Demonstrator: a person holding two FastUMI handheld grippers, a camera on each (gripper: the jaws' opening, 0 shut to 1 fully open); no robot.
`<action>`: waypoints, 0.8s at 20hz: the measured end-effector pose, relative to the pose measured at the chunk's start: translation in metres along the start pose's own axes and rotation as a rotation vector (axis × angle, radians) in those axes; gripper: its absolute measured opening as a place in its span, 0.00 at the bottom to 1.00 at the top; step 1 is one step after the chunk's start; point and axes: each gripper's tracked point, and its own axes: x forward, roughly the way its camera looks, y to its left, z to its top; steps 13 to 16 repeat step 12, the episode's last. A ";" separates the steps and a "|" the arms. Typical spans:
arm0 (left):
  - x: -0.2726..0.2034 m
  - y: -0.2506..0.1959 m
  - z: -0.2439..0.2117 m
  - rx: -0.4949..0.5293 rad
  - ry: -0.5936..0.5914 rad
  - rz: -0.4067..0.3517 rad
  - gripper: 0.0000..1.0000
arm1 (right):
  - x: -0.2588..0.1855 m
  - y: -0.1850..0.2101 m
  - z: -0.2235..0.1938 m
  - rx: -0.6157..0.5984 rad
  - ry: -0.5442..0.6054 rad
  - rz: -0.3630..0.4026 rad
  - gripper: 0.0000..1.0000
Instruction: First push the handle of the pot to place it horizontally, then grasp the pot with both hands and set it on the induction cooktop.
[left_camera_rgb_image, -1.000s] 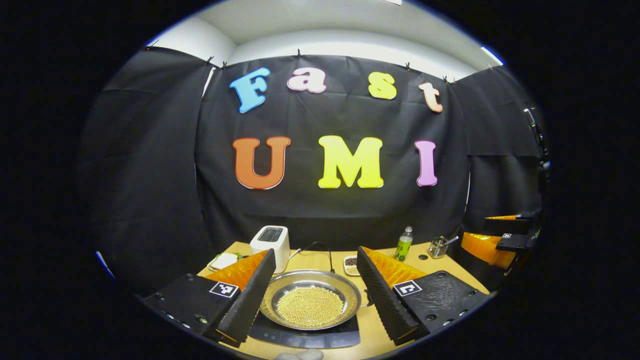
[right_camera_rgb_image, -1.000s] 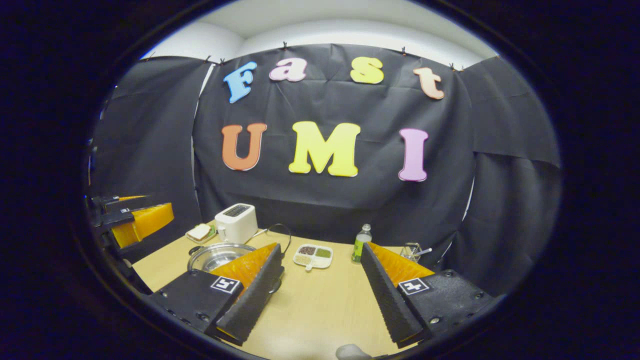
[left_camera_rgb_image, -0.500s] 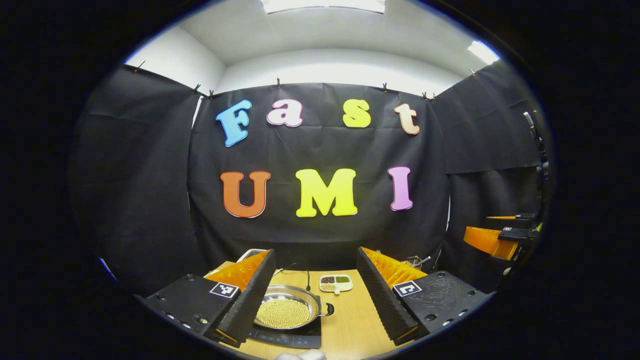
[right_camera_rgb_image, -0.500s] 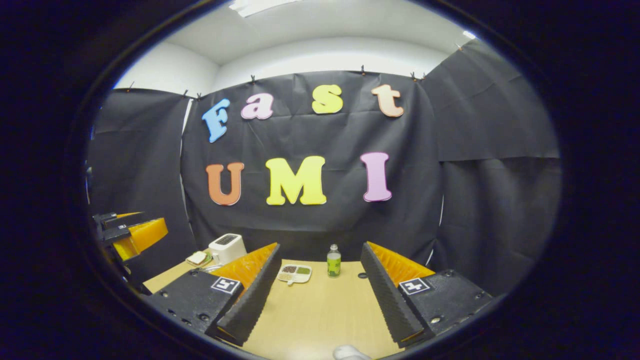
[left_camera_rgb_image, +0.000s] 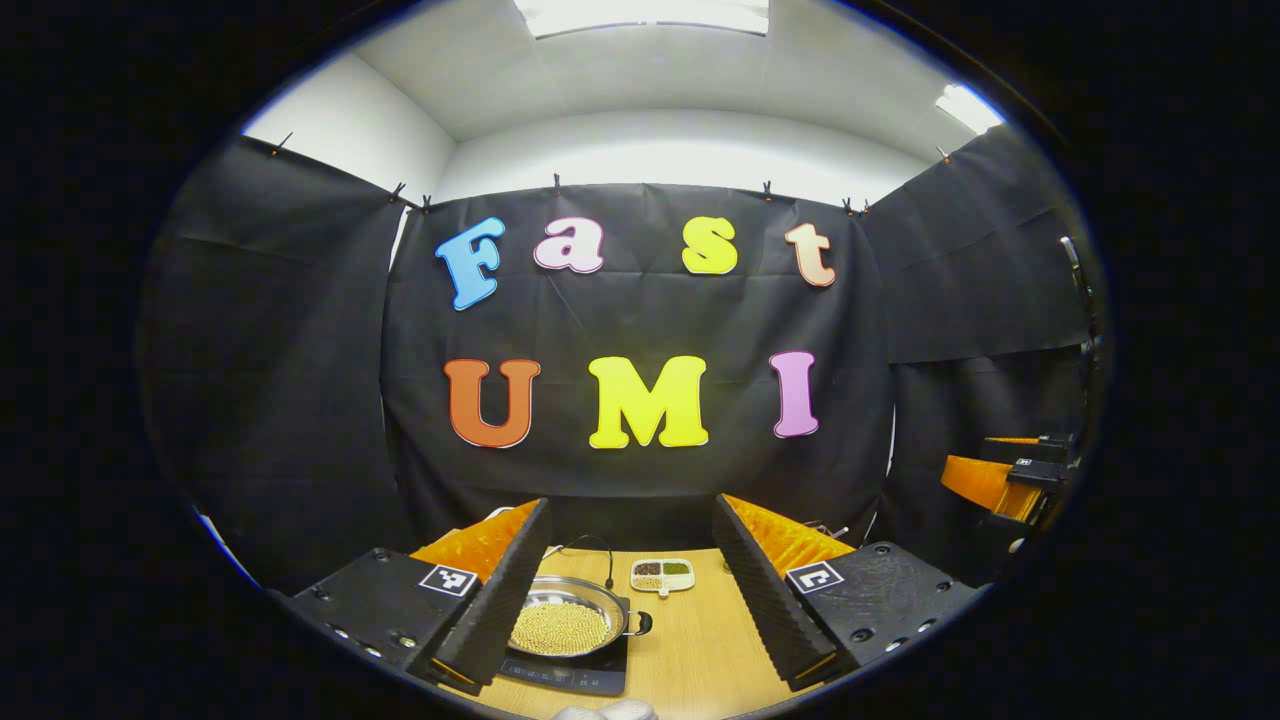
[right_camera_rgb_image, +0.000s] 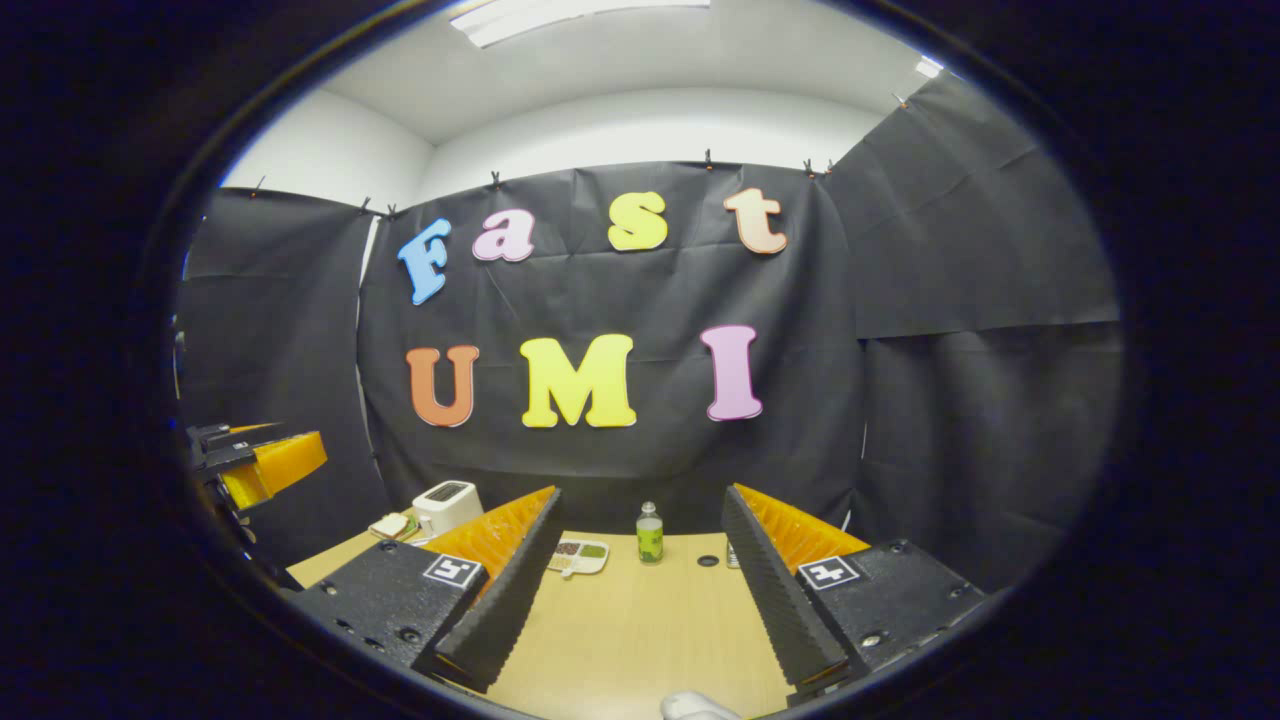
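Note:
A steel pot (left_camera_rgb_image: 565, 628) holding yellow beans sits on the black induction cooktop (left_camera_rgb_image: 575, 677) in the left gripper view, low and small between the fingers. Its short dark handle (left_camera_rgb_image: 641, 622) points right. My left gripper (left_camera_rgb_image: 630, 518) is open and held high, well back from the pot, with nothing between its fingers. It also shows at the left edge of the right gripper view as the left gripper (right_camera_rgb_image: 258, 465). My right gripper (right_camera_rgb_image: 640, 500) is open too, over bare wooden table (right_camera_rgb_image: 640, 630). The right gripper (left_camera_rgb_image: 1005, 480) hangs at the far right of the left gripper view.
A divided snack dish (left_camera_rgb_image: 662, 574) lies behind the pot, with a black cable (left_camera_rgb_image: 598, 548) beside it. A white toaster (right_camera_rgb_image: 445, 503) and a plate of bread (right_camera_rgb_image: 392, 525) stand at the back left. A green bottle (right_camera_rgb_image: 649, 535) and a small glass (right_camera_rgb_image: 733, 555) stand at the back.
Both grippers have pulled up and back from the table, so the pot and the table things look smaller and lower. The pot stays on the cooktop. Both grippers remain open.

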 end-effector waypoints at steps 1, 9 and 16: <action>0.000 -0.001 -0.001 -0.001 0.000 -0.001 0.96 | -0.001 -0.001 0.001 -0.003 -0.001 -0.004 1.00; 0.001 -0.005 -0.006 -0.007 0.018 -0.008 0.96 | -0.001 -0.006 -0.016 0.001 0.018 -0.010 1.00; 0.003 -0.006 -0.010 -0.013 0.026 -0.010 0.96 | 0.001 -0.013 -0.016 0.010 0.019 -0.021 1.00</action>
